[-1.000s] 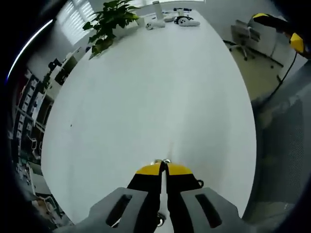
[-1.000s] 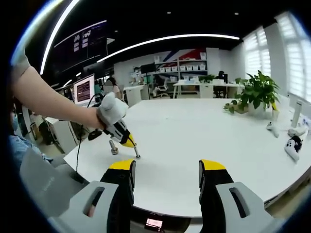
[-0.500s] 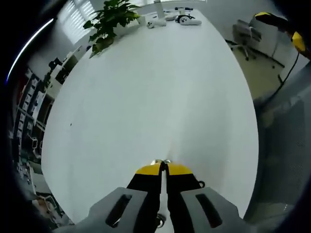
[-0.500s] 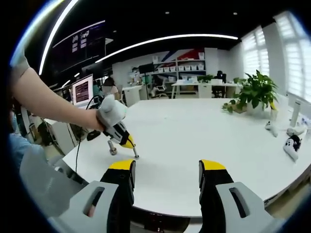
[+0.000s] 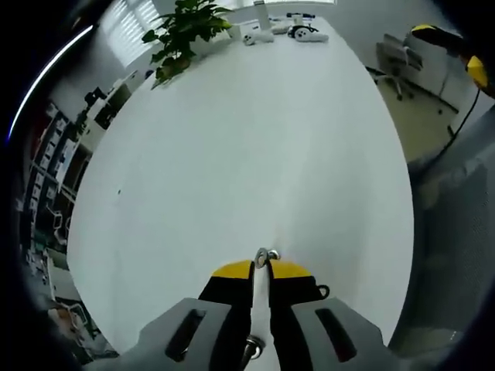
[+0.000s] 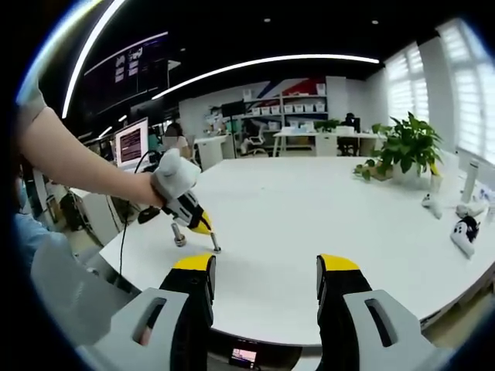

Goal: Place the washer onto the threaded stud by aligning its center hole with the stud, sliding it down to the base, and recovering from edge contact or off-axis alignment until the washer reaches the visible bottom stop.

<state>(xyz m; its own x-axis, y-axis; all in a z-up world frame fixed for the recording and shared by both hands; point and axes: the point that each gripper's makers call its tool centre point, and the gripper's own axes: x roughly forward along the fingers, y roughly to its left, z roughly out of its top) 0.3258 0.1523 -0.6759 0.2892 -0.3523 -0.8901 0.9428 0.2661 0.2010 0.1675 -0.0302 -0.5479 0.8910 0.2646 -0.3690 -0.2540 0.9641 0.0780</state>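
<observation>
My left gripper [image 5: 261, 270] is shut, and a small metal washer [image 5: 265, 256] pokes out past its yellow tips, low over the white table [image 5: 247, 139]. In the right gripper view a hand holds that left gripper [image 6: 203, 226] tilted down at the table's near left. The washer [image 6: 216, 246] at its tip reaches close to the tabletop. A short threaded stud [image 6: 179, 235] stands upright on the table just left of and behind that tip, apart from the washer. My right gripper [image 6: 265, 267] hangs open near the table's front edge with nothing between its jaws.
A potted plant [image 5: 184, 35] and white controllers [image 5: 302, 32] sit at the table's far end, also seen as the plant [image 6: 408, 147] and controllers [image 6: 466, 232] on the right. Office chairs [image 5: 394, 58] stand off the table's right side. A person's arm [image 6: 69, 158] reaches in from the left.
The washer's rim stands out further past the left tips than before. The left gripper has shifted slightly. The right gripper has stayed in place and open.
</observation>
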